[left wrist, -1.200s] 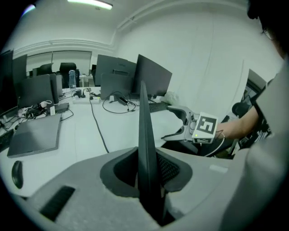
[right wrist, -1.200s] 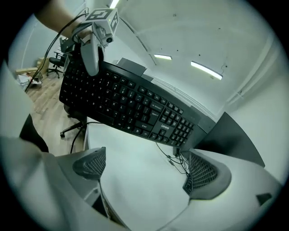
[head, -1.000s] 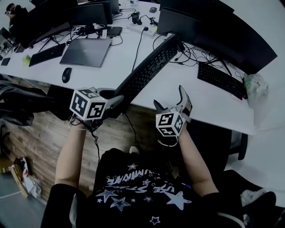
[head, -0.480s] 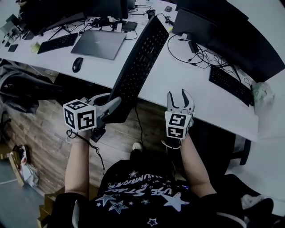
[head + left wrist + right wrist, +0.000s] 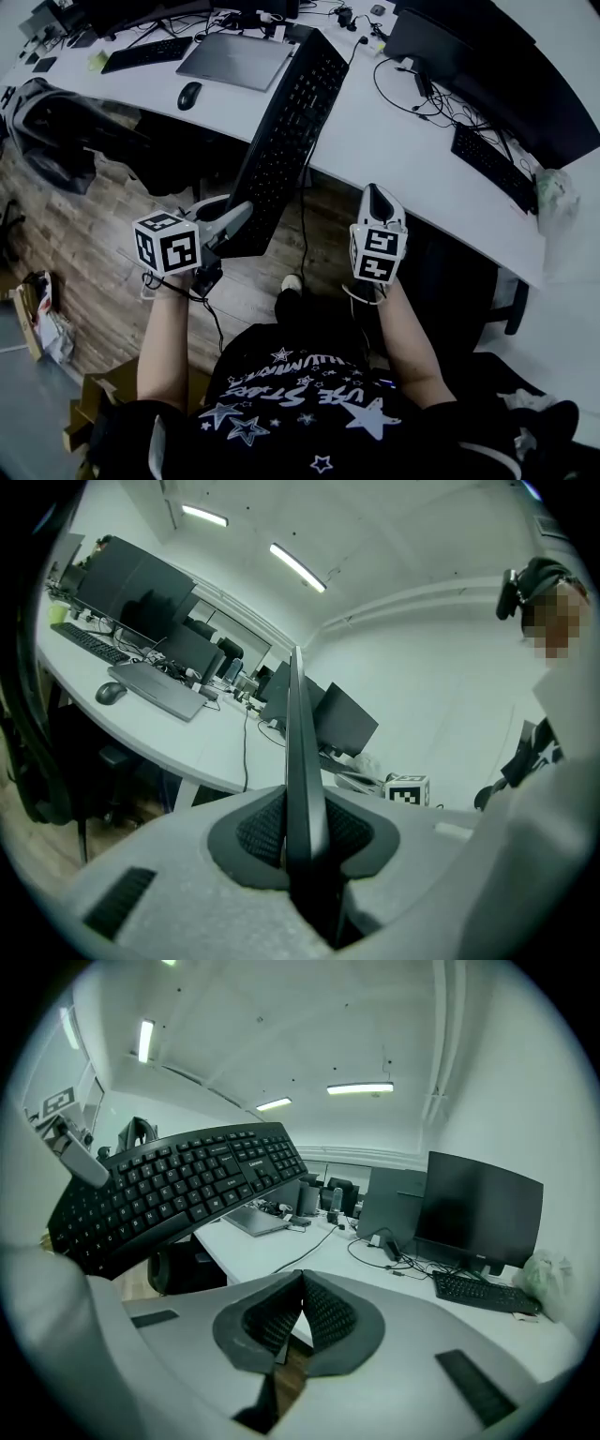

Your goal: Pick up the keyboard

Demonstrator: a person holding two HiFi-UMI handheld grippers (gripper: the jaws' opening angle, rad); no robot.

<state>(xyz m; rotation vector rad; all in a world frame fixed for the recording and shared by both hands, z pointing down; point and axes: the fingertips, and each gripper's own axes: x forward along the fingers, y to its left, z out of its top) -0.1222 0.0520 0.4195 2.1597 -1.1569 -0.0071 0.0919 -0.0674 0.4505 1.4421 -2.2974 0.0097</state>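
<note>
In front of the white desk, on the near side of its front edge, the left gripper has its jaws clamped on the near end of the black keyboard. The thin edge of the keyboard stands between the pads. The right gripper is also before the desk edge, beside the keyboard but apart from it. Its jaws are now pressed together with nothing between them, whereas a second ago they stood wide apart.

The keyboard is lifted and reaches from the left gripper over the desk edge toward the far side. It is turned more onto its long edge than before, with the keys facing the right gripper. Farther on the desk lie a mouse and a closed laptop. Dark monitors stand at the far side of the desk.
</note>
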